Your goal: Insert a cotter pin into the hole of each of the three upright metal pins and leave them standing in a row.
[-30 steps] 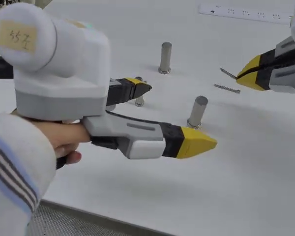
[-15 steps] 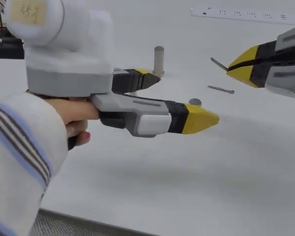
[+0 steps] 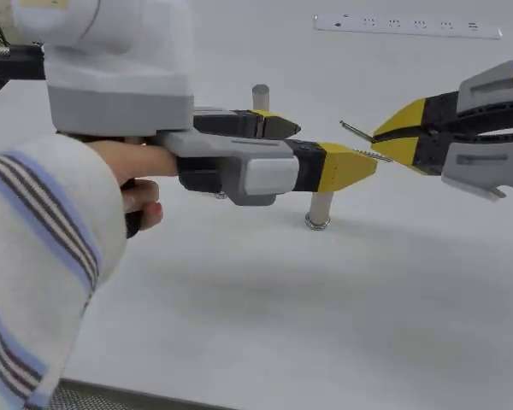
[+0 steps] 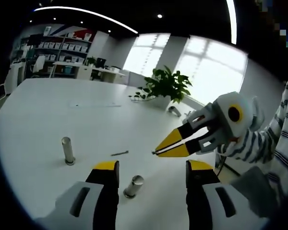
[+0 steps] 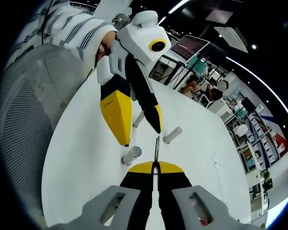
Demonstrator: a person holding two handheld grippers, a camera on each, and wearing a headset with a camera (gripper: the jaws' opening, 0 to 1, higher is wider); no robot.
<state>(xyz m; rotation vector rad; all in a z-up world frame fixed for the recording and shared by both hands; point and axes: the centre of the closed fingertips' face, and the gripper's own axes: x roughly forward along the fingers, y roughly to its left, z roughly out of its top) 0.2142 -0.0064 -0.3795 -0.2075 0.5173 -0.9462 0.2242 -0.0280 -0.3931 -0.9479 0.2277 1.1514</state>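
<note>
- the left gripper [image 3: 336, 145] is in a person's hand [image 3: 126, 171] with a striped sleeve, and hangs above the white table [image 3: 325, 325] with its jaws spread apart and nothing between them.
- the right gripper [image 3: 378, 137] points at it from the other side, its yellow tips pinched together on the held cotter pin [image 3: 354, 131].
- that pin sticks out past the tips toward the left gripper's jaws, close to them, though contact cannot be told.
- in the right gripper view the held cotter pin [image 5: 156, 146] runs straight out from the closed right gripper [image 5: 154, 166].
- the near metal pin [image 3: 318, 207] stands upright on the table just under the left gripper's nearer jaw; in the left gripper view it [image 4: 133, 186] sits low between the two jaws.
- the far metal pin [image 3: 260, 96] stands upright beyond the left gripper.
- a loose cotter pin [image 4: 120, 153] lies flat on the table between the two metal pins.
- a power strip [image 3: 408, 26] lies along the table's far side.
</note>
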